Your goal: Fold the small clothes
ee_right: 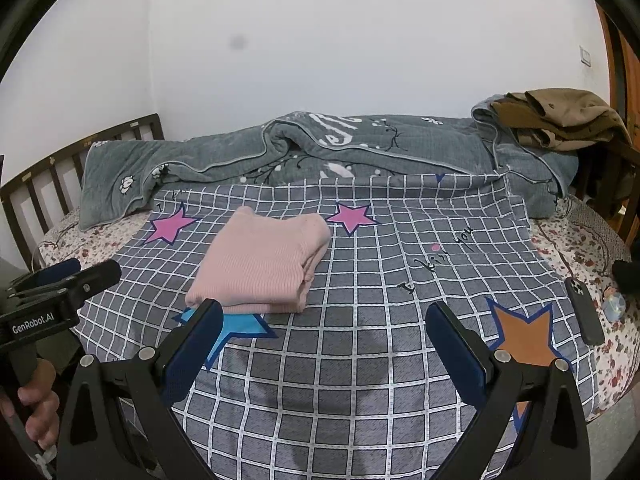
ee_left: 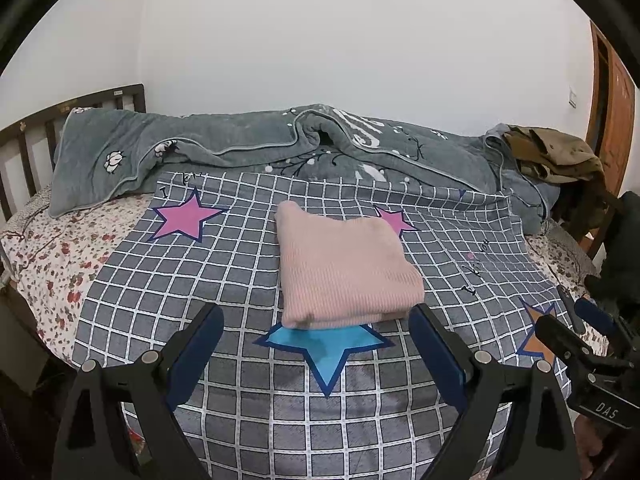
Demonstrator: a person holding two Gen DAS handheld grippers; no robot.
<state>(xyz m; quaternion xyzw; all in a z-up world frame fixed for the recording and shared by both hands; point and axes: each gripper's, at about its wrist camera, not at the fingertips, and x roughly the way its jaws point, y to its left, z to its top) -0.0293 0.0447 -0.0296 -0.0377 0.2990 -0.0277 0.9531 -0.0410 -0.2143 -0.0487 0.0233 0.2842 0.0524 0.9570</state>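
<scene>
Folded pink garment [ee_left: 347, 270] resting on the checked star-print sheet [ee_left: 224, 272] of the bed, its near edge over the blue star [ee_left: 326, 350]. Left claw [ee_left: 316, 354] released and empty, the garment at its 12 o'clock; right claw [ee_right: 324, 350] likewise released, the garment at its 11 o'clock. The fold appears complete; any tidying is best done by pressing the layered edges square, not regrasping.

**Camera placement over the bed**

Left wrist view: looks forward between the open left tongs [ee_left: 316, 320], low and near the folded pink garment [ee_left: 346, 268]. Right wrist view: set further right, facing the same wall, between the right tongs [ee_right: 324, 316]. Both share the checked sheet [ee_left: 240, 280], grey quilt [ee_left: 224, 140] and each other's tongs.
</scene>
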